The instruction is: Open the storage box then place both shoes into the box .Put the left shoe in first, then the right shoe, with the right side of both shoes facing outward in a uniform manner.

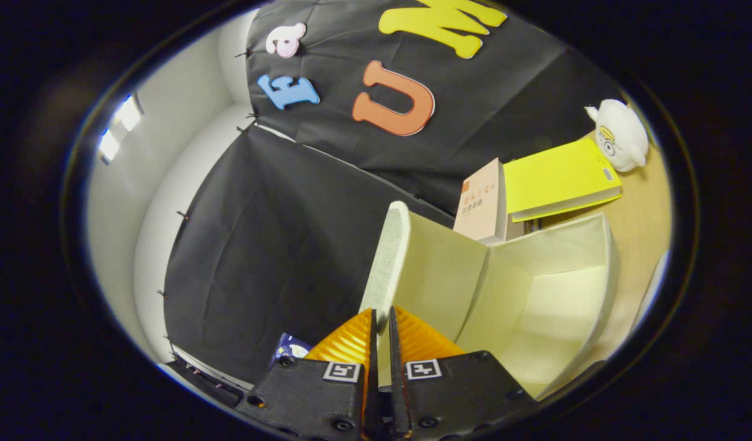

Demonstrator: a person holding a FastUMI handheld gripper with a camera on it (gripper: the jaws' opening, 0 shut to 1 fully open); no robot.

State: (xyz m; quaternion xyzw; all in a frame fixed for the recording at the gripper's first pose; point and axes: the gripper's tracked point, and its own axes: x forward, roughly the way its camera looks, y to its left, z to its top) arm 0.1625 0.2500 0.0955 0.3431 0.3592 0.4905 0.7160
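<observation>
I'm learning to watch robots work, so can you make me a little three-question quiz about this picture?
1. True or false: the storage box already has a shoe inside.
2. What is the tool pinching? A) the yellow book B) the box's lid C) the plush toy
3. Fill in: the box's lid is swung ____.

Key:
1. False, the part of the inside that shows is bare.
2. B, both fingers press on the lid's edge.
3. Open, it stands up beside the box.
</observation>
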